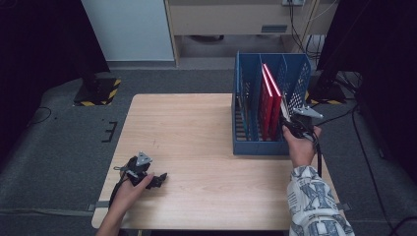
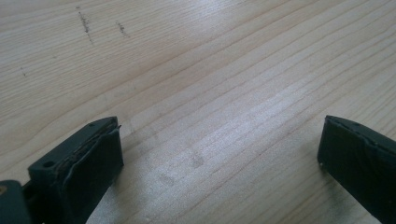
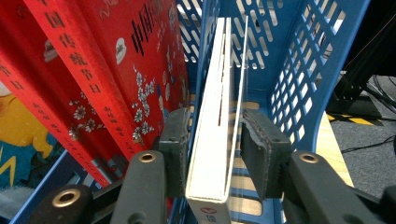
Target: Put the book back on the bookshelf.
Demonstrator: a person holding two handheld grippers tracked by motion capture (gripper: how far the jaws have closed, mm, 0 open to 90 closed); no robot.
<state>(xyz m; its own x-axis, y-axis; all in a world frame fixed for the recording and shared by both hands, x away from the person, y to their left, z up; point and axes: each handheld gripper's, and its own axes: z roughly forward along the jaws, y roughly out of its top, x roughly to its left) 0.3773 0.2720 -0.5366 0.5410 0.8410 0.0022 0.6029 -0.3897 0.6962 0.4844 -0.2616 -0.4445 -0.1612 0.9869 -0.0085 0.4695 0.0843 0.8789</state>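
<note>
You have a thin white book (image 3: 212, 126) standing upright on its lower edge in the rightmost compartment of the blue perforated file rack (image 3: 299, 60), its white page edge facing you and a printed mark on its near bottom corner. It leans close along the divider on its left, with the rack's outer wall just beside it on the right. From above, you see the rack at the table's far right.

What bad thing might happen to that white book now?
The white book stands in the blue rack between the right gripper pads, which look apart from it. Freed, it might lean or tip sideways. Pulling back crooked, a pad may snag its thin clear cover.
</note>
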